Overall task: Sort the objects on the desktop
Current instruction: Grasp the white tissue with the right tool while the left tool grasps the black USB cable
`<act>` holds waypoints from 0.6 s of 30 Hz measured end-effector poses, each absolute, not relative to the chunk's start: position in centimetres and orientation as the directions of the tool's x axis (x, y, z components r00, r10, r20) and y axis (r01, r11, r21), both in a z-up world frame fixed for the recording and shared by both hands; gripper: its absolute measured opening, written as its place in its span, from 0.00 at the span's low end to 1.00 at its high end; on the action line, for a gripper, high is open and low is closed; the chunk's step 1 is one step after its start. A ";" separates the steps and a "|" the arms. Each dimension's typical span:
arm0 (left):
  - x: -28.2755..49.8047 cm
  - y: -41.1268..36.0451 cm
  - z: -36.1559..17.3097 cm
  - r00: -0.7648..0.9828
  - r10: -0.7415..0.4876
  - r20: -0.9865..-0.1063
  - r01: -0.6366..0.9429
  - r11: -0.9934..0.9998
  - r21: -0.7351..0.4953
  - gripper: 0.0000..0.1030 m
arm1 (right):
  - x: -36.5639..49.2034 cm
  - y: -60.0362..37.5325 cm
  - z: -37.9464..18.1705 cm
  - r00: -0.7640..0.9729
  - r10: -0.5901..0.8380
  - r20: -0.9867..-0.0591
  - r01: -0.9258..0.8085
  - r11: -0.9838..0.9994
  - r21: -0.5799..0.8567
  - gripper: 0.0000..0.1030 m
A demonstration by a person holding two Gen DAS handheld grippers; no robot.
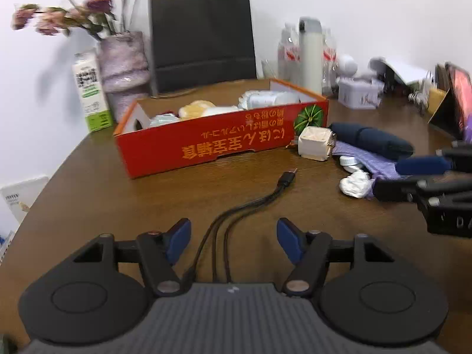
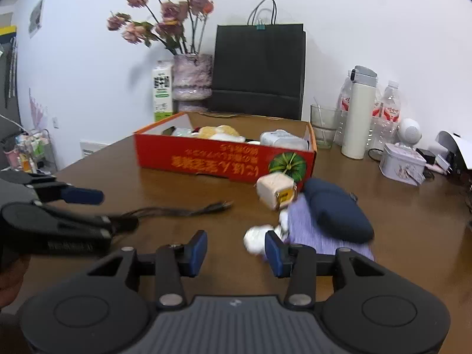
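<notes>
Both tongs gape above black cable (image 1: 250, 203)

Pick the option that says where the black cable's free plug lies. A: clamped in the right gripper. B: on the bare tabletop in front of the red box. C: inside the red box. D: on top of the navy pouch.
B: the black cable ends on the brown table, short of the red box and apart from the navy pouch.
</notes>
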State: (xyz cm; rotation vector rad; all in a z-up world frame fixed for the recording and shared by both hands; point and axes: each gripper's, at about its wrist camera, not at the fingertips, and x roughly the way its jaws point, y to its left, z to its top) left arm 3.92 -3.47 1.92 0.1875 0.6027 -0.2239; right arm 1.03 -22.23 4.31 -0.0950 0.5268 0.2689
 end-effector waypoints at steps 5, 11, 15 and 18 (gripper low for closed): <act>7.9 -3.6 0.5 0.749 -0.150 -0.645 0.265 0.960 0.085 0.52 | 6.2 -21.8 3.3 0.816 0.187 -0.547 -0.261 0.963 -0.060 0.39; 7.2 -1.5 0.0 0.759 -0.146 -0.635 0.194 0.981 0.006 0.09 | 7.3 -22.8 0.5 0.765 0.179 -0.619 -0.236 0.972 -0.010 0.28; 5.5 -1.1 0.1 0.760 -0.145 -0.633 0.144 0.988 -0.054 0.05 | 6.0 -22.1 0.9 0.760 0.214 -0.614 -0.260 0.966 0.015 0.16; 3.0 -0.5 1.3 0.797 -0.191 -0.573 0.147 0.981 -0.123 0.05 | 3.8 -20.5 1.7 0.761 0.268 -0.591 -0.317 0.948 0.021 0.15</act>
